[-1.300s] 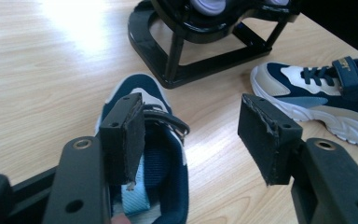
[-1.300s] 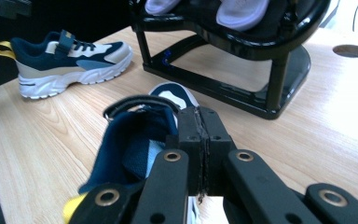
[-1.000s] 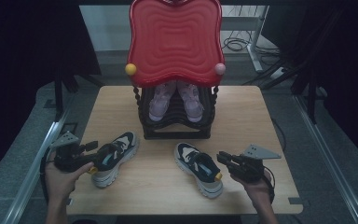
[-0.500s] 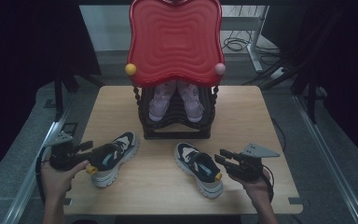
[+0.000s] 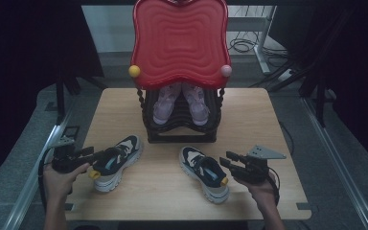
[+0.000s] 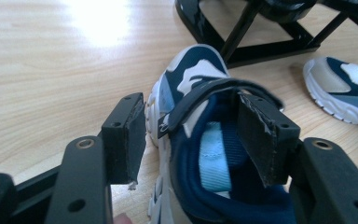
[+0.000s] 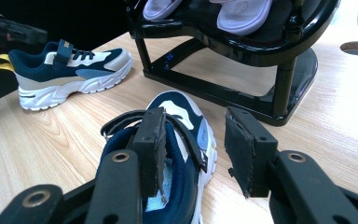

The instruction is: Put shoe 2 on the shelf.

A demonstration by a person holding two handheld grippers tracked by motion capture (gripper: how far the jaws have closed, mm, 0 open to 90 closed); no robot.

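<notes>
Between the jaws of the left gripper (image 6: 186, 140) sits the collar of the left sneaker (image 6: 205, 154): one pad stands outside the shoe's side wall, the other over the blue lining of the opening. Both pads stand clear of the fabric, so the jaws are apart and nothing is clamped yet. Straddling the collar like this looks like a way to pinch the stiff rim by the strap, probably the firmest hold on a soft shoe.

The right gripper (image 7: 193, 149) is placed the same way on the right sneaker (image 7: 168, 154), one pad inside the opening near the strap, the other out past the shoe's side with bare wood showing in the gap. Its jaws have just been opening and stand apart; the collar lies between them unpressed.

In the high view, each hand comes in from the near edge, the left hand (image 5: 60, 179) behind the heel with the yellow pull tab, the right hand (image 5: 263, 184) at the other heel. Both sneakers rest on their soles on the tabletop (image 5: 268, 120), toes angled toward the black shoe rack (image 5: 179, 132) at the middle. A pair of pale pink shoes (image 5: 182, 103) fills its upper tier under the red tray top (image 5: 179, 43); the lower level looks free, likely where this pair belongs.
</notes>
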